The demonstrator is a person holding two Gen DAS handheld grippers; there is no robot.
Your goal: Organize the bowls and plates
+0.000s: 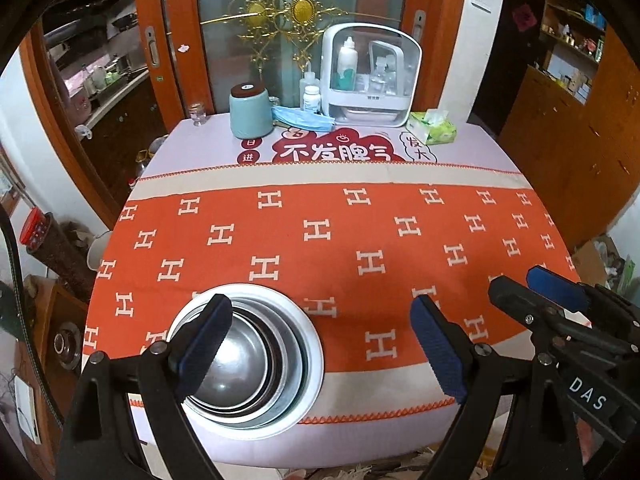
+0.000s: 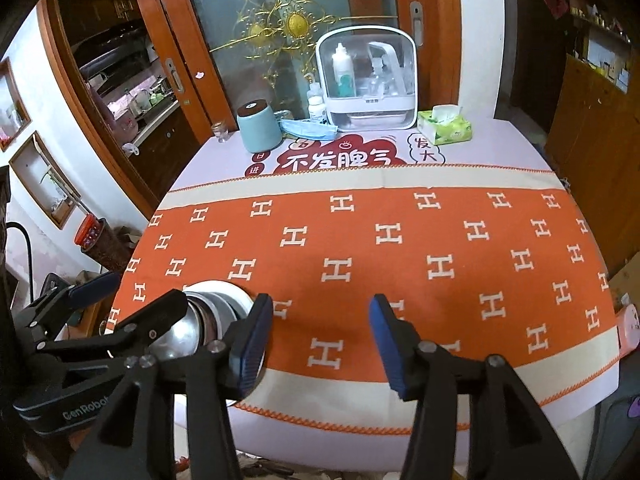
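Your left gripper [image 1: 324, 344] has its blue-padded jaws spread wide with nothing between them; your right gripper [image 2: 320, 344] stands parted too, its jaws bare over orange cloth; neither pinches anything. The left gripper's left pad [image 1: 204, 344] hangs in front of the stack, above it as far as I can judge, and not on it.

The task's thing, a nested stack of shiny steel bowls inside a white-rimmed round plate [image 1: 248, 356], sits near the near edge of the table, toward its left corner, on the orange table runner patterned with pale H shapes [image 1: 340, 248]; no other plate or bowl shows, so the stacking looks done or close to it.

If you are backing off, I'd lift both hands straight clear; do not sweep the left pad across the white rim, since a nudge could slide the stack toward the near edge. If you mean to shift it inward, grip the outer rim on opposite sides, not the domed inner bowl, which looks slick.

At the far edge stand a pale green cylindrical canister with a brown lid [image 1: 250, 110] and a white storage box with a clear front [image 1: 372, 76], well apart from your work.
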